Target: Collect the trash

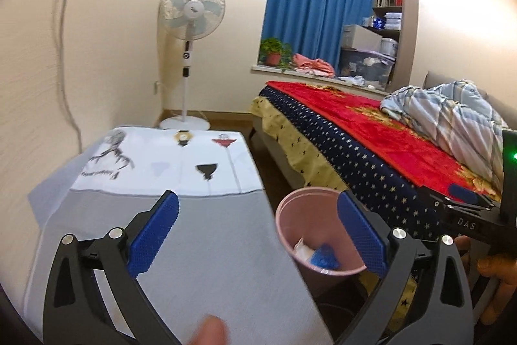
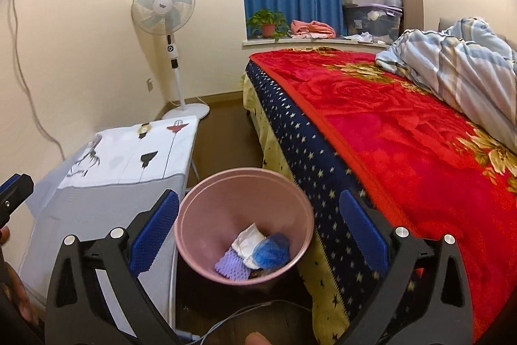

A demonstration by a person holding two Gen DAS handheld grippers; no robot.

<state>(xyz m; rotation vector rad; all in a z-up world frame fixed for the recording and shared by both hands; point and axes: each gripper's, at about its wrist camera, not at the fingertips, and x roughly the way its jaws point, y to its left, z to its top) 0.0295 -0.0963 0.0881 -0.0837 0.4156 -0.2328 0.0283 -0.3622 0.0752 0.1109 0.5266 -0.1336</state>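
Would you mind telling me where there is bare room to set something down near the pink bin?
The grey near half of the covered table, left of the pink bin, is bare. The red blanket is free short of the striped quilt. The bin sits tight between table and bed. The window sill is crowded.

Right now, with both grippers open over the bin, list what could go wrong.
1. The pink bin stands in the narrow gap between the covered table and the bed; a low swing could tip it.
2. A loose cable lies on the floor nearby, and could snag.
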